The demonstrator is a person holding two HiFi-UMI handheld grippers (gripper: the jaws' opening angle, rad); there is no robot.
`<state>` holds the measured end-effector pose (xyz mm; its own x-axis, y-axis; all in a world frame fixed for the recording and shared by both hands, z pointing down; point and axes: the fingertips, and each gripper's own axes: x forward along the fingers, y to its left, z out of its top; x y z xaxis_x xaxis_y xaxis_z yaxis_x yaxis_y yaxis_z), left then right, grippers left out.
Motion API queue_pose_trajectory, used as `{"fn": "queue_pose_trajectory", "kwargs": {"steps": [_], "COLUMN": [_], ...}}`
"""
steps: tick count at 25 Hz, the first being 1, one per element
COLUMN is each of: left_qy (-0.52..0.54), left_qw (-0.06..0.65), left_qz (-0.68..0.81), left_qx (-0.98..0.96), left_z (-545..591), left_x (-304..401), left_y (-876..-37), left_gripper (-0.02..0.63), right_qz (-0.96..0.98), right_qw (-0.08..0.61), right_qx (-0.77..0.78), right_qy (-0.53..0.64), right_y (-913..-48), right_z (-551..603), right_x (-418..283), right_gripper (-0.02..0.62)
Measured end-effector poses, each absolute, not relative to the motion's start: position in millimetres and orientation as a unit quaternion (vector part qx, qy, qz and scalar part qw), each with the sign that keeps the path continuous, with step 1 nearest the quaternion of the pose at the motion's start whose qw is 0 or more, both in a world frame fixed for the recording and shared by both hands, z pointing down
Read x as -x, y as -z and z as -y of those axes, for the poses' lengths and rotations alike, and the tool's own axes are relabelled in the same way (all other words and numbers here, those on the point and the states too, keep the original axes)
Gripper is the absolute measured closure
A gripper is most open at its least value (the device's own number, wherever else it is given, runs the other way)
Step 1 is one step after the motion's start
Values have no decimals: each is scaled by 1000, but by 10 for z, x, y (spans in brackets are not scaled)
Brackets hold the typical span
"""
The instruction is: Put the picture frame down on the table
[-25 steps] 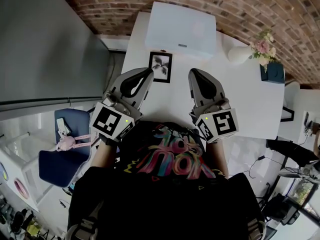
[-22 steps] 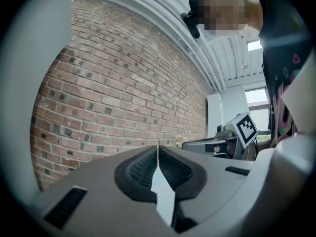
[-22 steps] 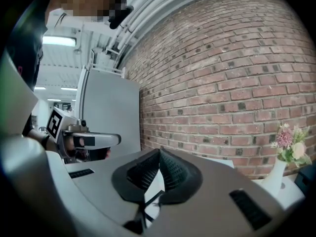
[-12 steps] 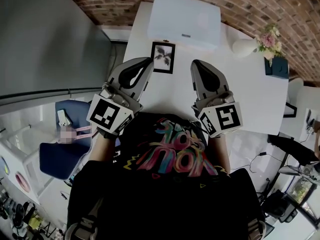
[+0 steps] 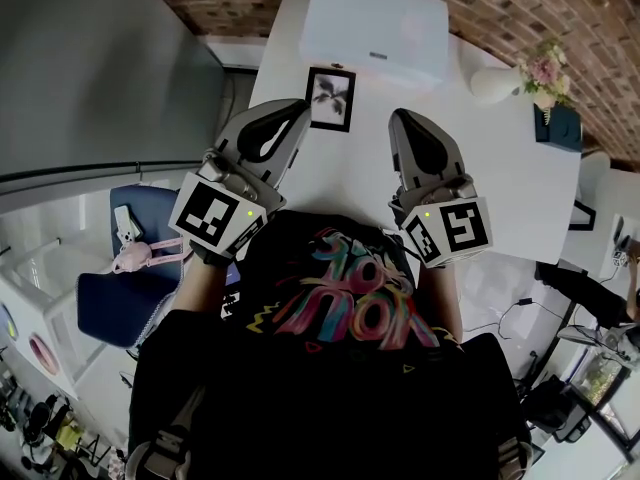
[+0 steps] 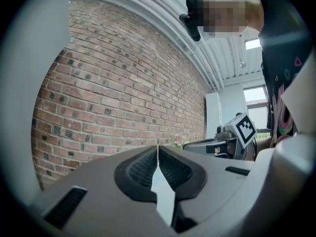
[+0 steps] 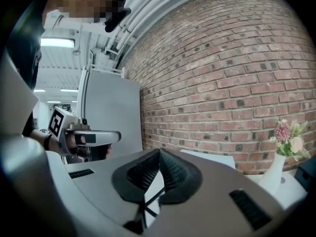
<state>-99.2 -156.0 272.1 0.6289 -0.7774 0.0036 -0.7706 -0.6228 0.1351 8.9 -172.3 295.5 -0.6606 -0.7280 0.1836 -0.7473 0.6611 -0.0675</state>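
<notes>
table [image 5: 520,198] near edge hidden behind torso [image 5: 340,368], picture frame [image 5: 331,98] print too small to tell

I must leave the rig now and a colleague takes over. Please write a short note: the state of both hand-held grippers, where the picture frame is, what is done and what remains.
Left hand-held gripper: jaws together, holding nothing, over the near part of the table.
Right hand-held gripper: jaws together, also empty, level with the left one.
Picture frame: on the white table, just in front of the white box. Neither gripper touches it.
Done: the frame is on the table and released.
Left: I cannot tell whether it lies flat or leans on the box; check this, and lay it down if needed.
</notes>
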Motion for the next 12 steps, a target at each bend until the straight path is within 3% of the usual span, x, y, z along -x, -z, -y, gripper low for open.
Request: {"fn": "queue_pose_trajectory", "kwargs": {"steps": [12], "left_qy": [25], "left_qw": [63], "left_qz": [422], "left_qx": [-904], "left_z": [1573], "left_x": [1037], "left_y": [-2741], "left_gripper": [575], "right_qz": [906], "right_qw": [77], "right_qx": [-410], "right_qy": [-71], "right_y": [-2994], "right_z": [1733], "right_x": [-44], "right_gripper": [578]}}
